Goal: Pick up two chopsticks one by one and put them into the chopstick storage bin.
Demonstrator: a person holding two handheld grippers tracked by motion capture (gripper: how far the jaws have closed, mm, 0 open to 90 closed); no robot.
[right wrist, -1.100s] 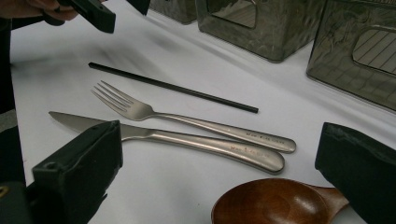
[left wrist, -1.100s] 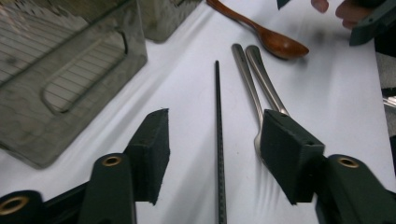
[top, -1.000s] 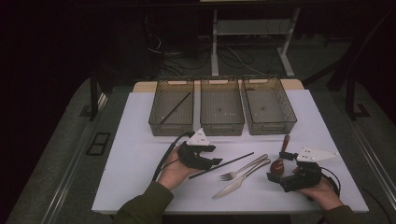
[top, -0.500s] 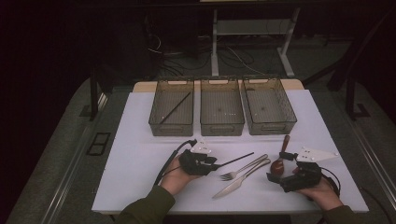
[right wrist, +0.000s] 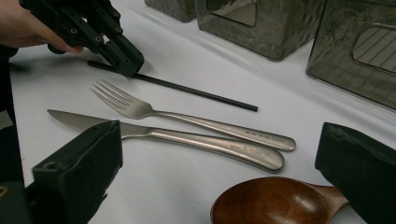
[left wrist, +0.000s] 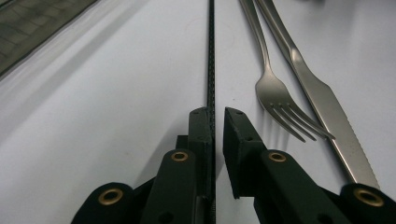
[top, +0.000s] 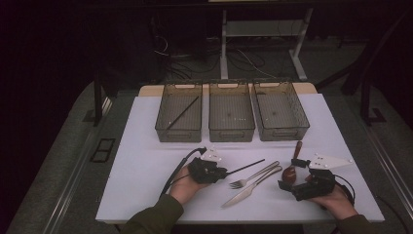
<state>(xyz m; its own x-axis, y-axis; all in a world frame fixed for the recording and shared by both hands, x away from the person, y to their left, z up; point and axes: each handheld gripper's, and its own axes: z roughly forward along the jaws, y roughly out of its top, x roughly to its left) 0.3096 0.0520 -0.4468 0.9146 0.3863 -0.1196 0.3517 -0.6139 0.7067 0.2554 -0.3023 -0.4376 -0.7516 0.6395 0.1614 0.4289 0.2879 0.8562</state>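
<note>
We're looking down on the white worktop (top: pixel 146 146), and the left tool (top: pixel 225 172) is sitting low on it, its jaws drawn in around the near end of a thin black chopstick (top: pixel 246 166). In the left gripper view the chopstick (left wrist: pixel 210 56) is running straight away between the two black jaws; the left jaw is pressing against it, while a sliver of a gap is showing on the right jaw's side, so we're calling it nearly closed around the stick, which is lying flat on the worktop. Just beside it, the steel fork (left wrist: pixel 275 88) and the table knife (left wrist: pixel 322 102) are lying side by side, handles pointing away.

Over on the other side, the right tool (top: pixel 281 185) is resting on the worktop with its jaws wide apart and gripping nothing. In the right gripper view a wooden spoon (right wrist: pixel 275 203) is lying between those jaws, bowl up, not touched by either. Beyond it we're seeing the knife (right wrist: pixel 177 137), the fork (right wrist: pixel 187 119) and the chopstick (right wrist: pixel 196 93), with the left tool (right wrist: pixel 128 63) at its far end.

At the back, three mesh bins are standing in a row. The left bin (top: pixel 160 124) is holding another chopstick (top: pixel 182 113), lying on a slant.
</note>
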